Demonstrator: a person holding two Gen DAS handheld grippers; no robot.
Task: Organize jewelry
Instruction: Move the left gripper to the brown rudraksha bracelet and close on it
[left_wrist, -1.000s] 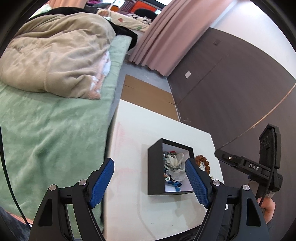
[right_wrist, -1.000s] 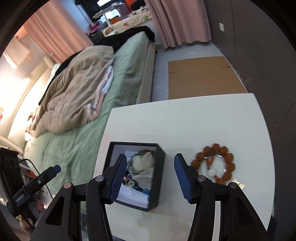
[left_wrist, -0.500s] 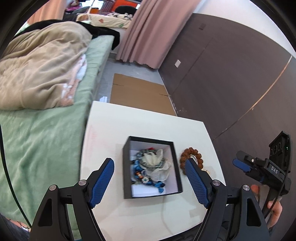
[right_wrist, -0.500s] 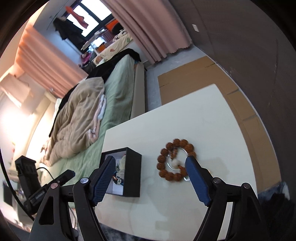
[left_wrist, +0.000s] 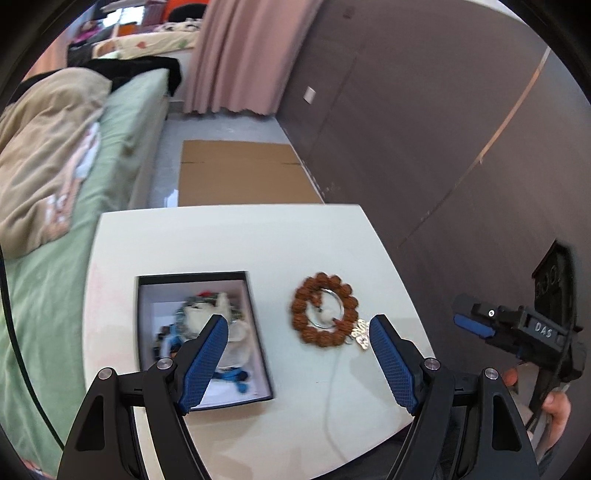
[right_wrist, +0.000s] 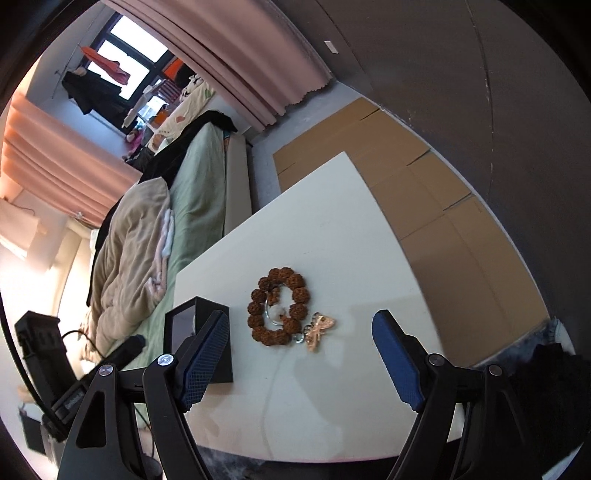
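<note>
A brown bead bracelet (left_wrist: 324, 309) lies on the white table (left_wrist: 229, 236), with a small ring inside it and a gold butterfly charm (left_wrist: 361, 333) at its near edge. A black box (left_wrist: 258, 314) to its left holds several jewelry pieces and a pale cloth. My left gripper (left_wrist: 299, 363) is open and empty, hovering above the box's right side and the bracelet. My right gripper (right_wrist: 301, 360) is open and empty, hovering just short of the bracelet (right_wrist: 277, 307) and charm (right_wrist: 318, 330), with the box (right_wrist: 207, 314) at its left finger.
A bed with a green sheet (left_wrist: 122, 122) and a beige duvet (left_wrist: 40, 147) runs along the table's left. Flat cardboard (left_wrist: 240, 173) lies on the floor beyond the table. A dark wall (left_wrist: 424, 129) stands to the right. A thin white cord (right_wrist: 273, 384) lies on the table.
Both grippers have swung right, away from the box. The bracelet now sits between the fingers in both views. Both stay open.
</note>
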